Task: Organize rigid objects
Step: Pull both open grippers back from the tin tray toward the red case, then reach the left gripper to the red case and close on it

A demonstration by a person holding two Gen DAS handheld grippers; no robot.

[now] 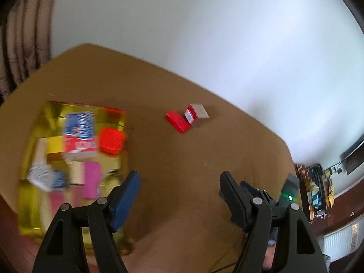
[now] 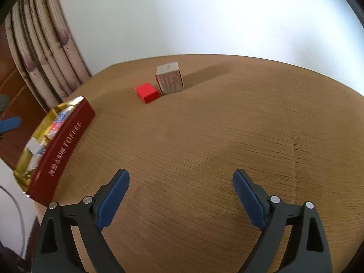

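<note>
A gold-lined tin box (image 1: 41,122) with red outer walls (image 2: 63,145) holds several small boxes, a blue-and-red pack (image 1: 79,134) and a round red lid (image 1: 111,143). A small red box (image 1: 177,119) (image 2: 147,92) lies on the wooden table, touching a white-and-red carton (image 1: 197,112) (image 2: 169,78). My left gripper (image 1: 179,182) is open and empty, above the table by the tin's right side. My right gripper (image 2: 180,177) is open and empty, above the table, well short of the two boxes.
The wooden table (image 2: 216,136) reaches a white wall at the back. A curtain (image 2: 45,52) hangs at the left. Cluttered shelves (image 1: 316,188) and a radiator (image 1: 341,238) are off the table's right side. The other gripper's body (image 1: 289,191) shows at the right.
</note>
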